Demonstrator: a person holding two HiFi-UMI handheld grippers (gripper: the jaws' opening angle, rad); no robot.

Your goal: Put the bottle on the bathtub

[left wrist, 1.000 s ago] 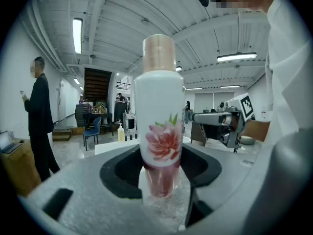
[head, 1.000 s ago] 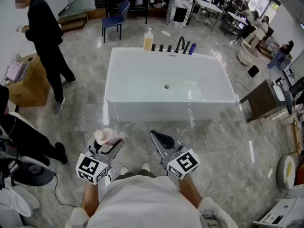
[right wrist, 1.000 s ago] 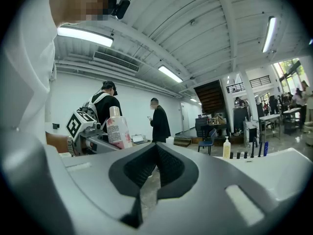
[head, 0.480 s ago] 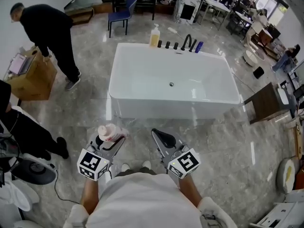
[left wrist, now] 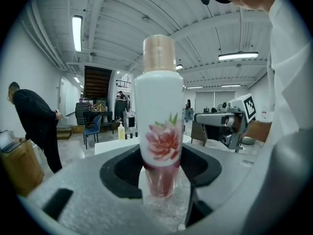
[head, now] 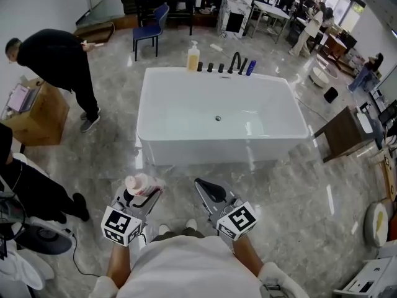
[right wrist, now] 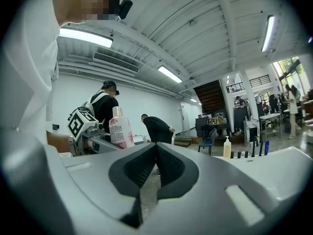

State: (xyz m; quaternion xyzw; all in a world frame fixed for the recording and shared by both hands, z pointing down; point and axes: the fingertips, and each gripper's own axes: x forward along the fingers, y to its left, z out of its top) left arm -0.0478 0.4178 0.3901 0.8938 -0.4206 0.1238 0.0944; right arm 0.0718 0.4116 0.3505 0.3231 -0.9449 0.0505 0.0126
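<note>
Jaws of the left gripper (left wrist: 159,170) stand partway apart and clamp the bottle (left wrist: 159,126) low down, at the clear pink base below the flower print, so most of its body and the tan cap (left wrist: 159,53) rise above the pads. It stands upright in the grip. The right gripper (right wrist: 156,165) has its jaws pressed together with nothing between them and hangs just beside the left one. In the head view both sit over the marble floor (head: 298,191), near the front wall of the tub (head: 205,153) but apart from it; the bottle is in the air, not yet over the white rim. The step in hand, I judge, is the carry to the tub. With so low a grip the bottle is top-heavy in the jaws and could tip if swung, so a slow, level carry with it upright would serve best. The near rim looks narrow and glossy, so the base should come down flat and centred on it, not half over the edge toward the basin or the floor. The far rim bears a pump bottle (head: 193,56), a tap (head: 234,61) and a blue bottle (head: 250,67); a free stretch beside them may be the safer seat, though it asks for a walk round the tub. The jaws should part only once the base rests fully on the rim, then draw straight back so the pads do not drag the bottle over.
</note>
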